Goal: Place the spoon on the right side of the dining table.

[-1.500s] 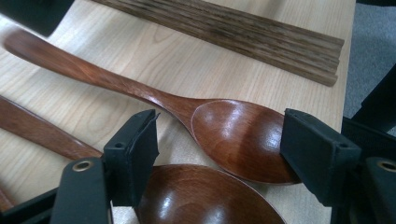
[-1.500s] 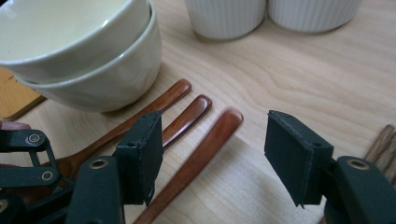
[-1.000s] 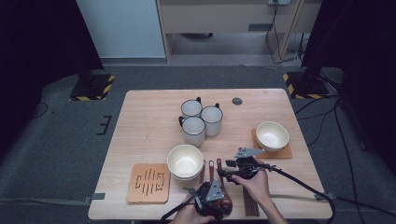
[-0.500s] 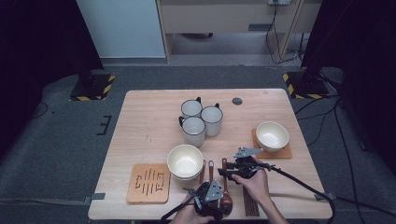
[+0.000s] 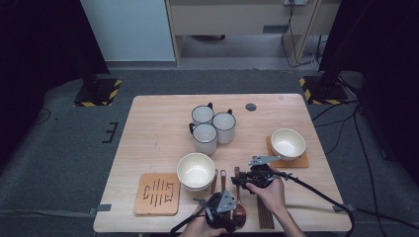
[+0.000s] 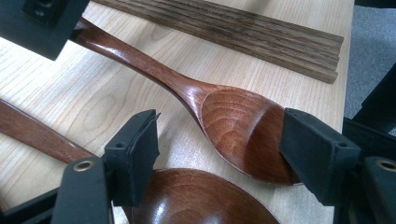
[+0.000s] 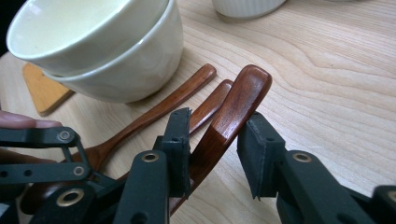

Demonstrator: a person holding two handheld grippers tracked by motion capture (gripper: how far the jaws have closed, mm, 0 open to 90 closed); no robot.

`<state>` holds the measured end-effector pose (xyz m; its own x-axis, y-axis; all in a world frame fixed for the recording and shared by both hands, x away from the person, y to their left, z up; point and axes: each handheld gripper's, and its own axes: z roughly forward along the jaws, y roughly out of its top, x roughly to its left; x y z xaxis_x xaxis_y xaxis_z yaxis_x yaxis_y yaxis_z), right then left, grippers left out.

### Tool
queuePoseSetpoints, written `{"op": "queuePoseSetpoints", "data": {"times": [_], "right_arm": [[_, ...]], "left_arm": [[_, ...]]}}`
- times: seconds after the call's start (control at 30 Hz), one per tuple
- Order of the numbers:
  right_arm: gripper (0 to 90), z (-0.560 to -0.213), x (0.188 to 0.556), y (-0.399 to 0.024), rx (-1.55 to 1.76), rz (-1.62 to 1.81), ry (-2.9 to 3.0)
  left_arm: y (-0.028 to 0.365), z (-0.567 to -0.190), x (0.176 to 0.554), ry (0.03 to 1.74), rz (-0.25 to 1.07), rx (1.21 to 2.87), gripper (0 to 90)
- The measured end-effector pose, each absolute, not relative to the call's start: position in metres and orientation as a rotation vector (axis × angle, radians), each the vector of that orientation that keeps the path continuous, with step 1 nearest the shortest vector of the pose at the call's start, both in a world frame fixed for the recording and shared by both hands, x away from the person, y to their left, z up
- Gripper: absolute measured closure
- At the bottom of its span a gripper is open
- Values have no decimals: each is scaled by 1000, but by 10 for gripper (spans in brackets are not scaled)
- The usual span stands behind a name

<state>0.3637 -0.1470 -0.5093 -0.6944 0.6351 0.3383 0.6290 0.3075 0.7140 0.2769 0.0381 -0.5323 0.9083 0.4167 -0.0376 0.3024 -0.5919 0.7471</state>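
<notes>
I am observing three wooden spoons lying side by side on the worktop (image 5: 148,123), near its front edge, just right of the stacked cream bowls (image 5: 196,171); the right gripper (image 7: 212,151) is straddling the handle of the rightmost spoon (image 7: 233,112), whose handle end is standing raised off the wood; its jaws have just been closing around that handle; one pad is appearing to touch it while a gap is showing at the other, so I am not yet recording a firm grip. The left gripper (image 6: 219,149) is sitting at the bowl end of the same spoon (image 6: 238,130); its jaws are standing fairly wide; the right-hand pad is lying against the rim of the spoon's bowl, the left-hand pad is standing clear of it; the bowl of a second spoon (image 6: 196,200) is showing just below. Dark chopsticks (image 6: 243,32) are lying beside the spoons, toward the worktop edge. In the high view I am seeing both hands low at the front; three mugs (image 5: 211,126) are standing mid-worktop; another bowl (image 5: 288,143) is resting on a coaster at the right; a wooden trivet (image 5: 157,193) is lying left of the stacked bowls.
</notes>
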Motion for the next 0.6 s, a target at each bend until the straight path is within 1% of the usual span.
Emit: {"op": "queuePoseSetpoints", "data": {"times": [0.6], "right_arm": [[700, -500, 363, -153, 1204, 1465, 2484]], "left_arm": [[39, -532, 281, 546, 191, 2231, 306]]}}
